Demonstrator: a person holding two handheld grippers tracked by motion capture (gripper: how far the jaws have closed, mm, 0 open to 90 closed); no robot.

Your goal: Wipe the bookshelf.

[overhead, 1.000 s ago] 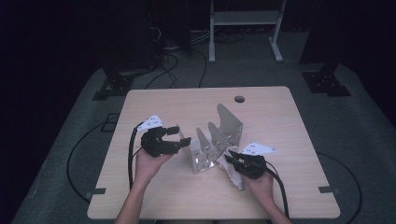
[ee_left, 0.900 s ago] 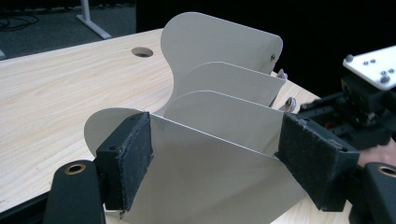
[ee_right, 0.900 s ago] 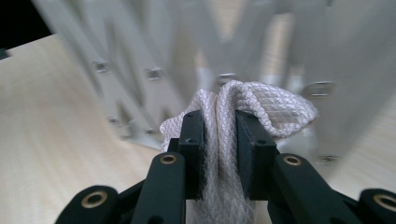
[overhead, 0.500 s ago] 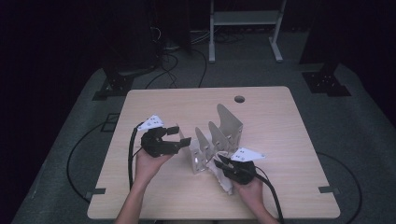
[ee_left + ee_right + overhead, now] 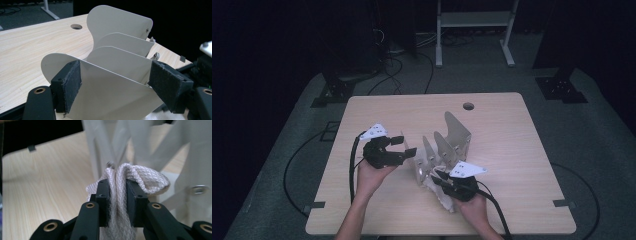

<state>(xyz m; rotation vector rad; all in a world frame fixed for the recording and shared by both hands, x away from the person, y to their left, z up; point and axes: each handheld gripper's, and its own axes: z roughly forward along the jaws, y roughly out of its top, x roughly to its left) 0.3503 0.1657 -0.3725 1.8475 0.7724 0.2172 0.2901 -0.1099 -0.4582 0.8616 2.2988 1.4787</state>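
Currently, a white metal rack (image 5: 447, 145) with four curved dividers is being kept upright near the middle of the wooden counter (image 5: 512, 125), slightly toward its near edge. The rack's nearest divider (image 5: 100, 90) is being gripped across its width by the left tongs (image 5: 410, 148), whose jaws are standing wide with one pad (image 5: 71, 85) pressed on the plate's left edge and the other on its right edge, as the left gripper view shows. The left tongs are being held at the rack's left side by the person's left hand (image 5: 372, 175).

A bundle of cream woven cloth (image 5: 125, 195) is being clamped between the narrowly set jaws of the right tongs (image 5: 438, 177), with the fabric bulging above the pads in a rounded fold. In the high view, the cloth (image 5: 443, 196) is being held at the rack's near end, just beside its base, and part of it is lying on the counter. The right tongs are being carried by the right hand (image 5: 474, 207) near the counter's near edge. A round hole (image 5: 468, 106) is being shown in the counter's far part, well apart from the rack.
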